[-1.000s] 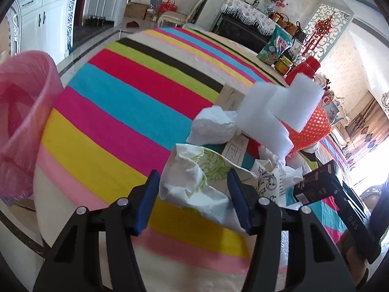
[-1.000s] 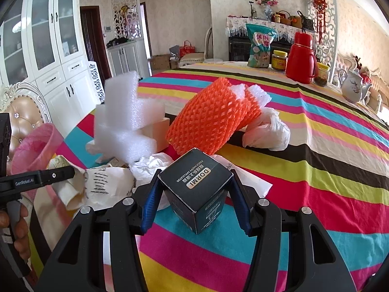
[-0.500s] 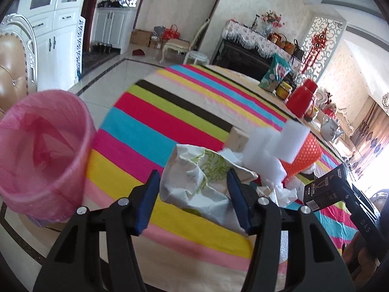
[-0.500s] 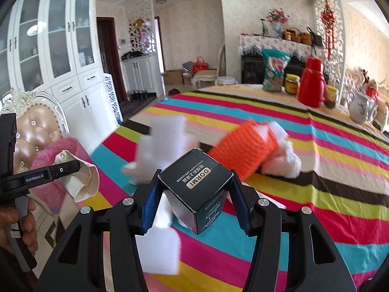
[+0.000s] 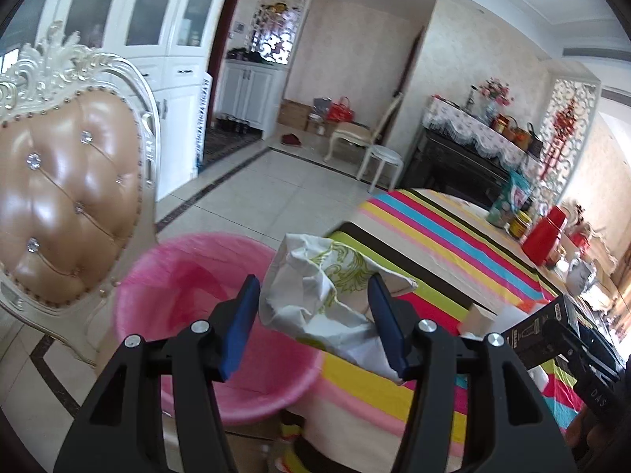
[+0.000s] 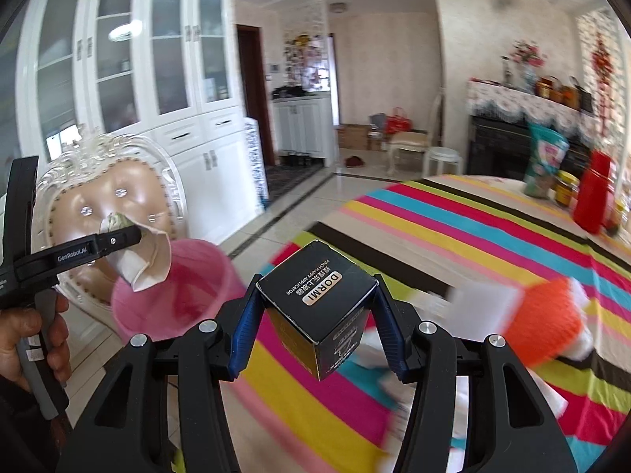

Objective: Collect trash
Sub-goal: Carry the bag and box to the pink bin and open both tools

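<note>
— Tiled floor [image 5: 276, 181] lies open beyond the striped table's [image 5: 441, 252] edge; where's the trash?

— Left gripper [image 5: 315, 315] pinches the crumpled paper bag [image 5: 315, 287] over the pink bin [image 5: 189, 287], off the table now. Right gripper [image 6: 315, 327] clamps the black box [image 6: 315, 307] above the table edge.

The left gripper [image 5: 315, 323] and right gripper [image 6: 315, 325] are both clamped around loads, each pointing forward, side by side.
</note>
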A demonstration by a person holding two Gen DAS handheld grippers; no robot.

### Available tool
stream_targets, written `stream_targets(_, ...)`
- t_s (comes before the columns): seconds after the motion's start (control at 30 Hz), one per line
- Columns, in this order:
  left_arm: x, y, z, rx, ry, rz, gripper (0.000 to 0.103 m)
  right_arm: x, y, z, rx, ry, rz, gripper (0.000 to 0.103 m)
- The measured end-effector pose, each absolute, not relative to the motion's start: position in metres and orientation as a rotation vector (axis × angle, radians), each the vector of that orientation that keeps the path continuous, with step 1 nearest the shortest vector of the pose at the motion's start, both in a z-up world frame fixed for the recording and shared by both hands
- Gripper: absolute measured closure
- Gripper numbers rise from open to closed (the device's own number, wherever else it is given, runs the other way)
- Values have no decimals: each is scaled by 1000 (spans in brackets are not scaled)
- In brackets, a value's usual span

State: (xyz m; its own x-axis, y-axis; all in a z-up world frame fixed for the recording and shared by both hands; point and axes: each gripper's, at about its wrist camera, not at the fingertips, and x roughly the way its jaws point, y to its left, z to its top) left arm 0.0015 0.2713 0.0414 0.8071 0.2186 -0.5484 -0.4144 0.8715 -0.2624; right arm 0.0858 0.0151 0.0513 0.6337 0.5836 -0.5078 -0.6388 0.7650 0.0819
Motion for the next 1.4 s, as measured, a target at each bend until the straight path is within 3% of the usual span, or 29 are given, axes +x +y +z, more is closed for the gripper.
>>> stream_targets(0.5, -25, 371, 37, -408, 549, 491, 48, 82, 170, 41, -188, 593, 889, 51)
stream_targets(0.93, -25, 398, 26, -439, 573, 511, 46, 83, 221, 19, -236, 645, 943, 50)
stream_targets(1.0, -24, 399, 25, -442, 574, 512, 46, 85, 223, 17, -237, 653, 943, 47)
stream_targets(1.03, -23, 400, 25, -448, 573, 508, 43, 85, 222, 16, -235, 654, 945, 39)
stream_targets(1.07, -23, 401, 24, -456, 570, 500, 33, 86, 225, 15, -235, 652, 941, 34)
stream_targets(1.4, -33, 387, 32, -444, 524, 498, 30, 85, 201, 19, -213, 621, 893, 33)
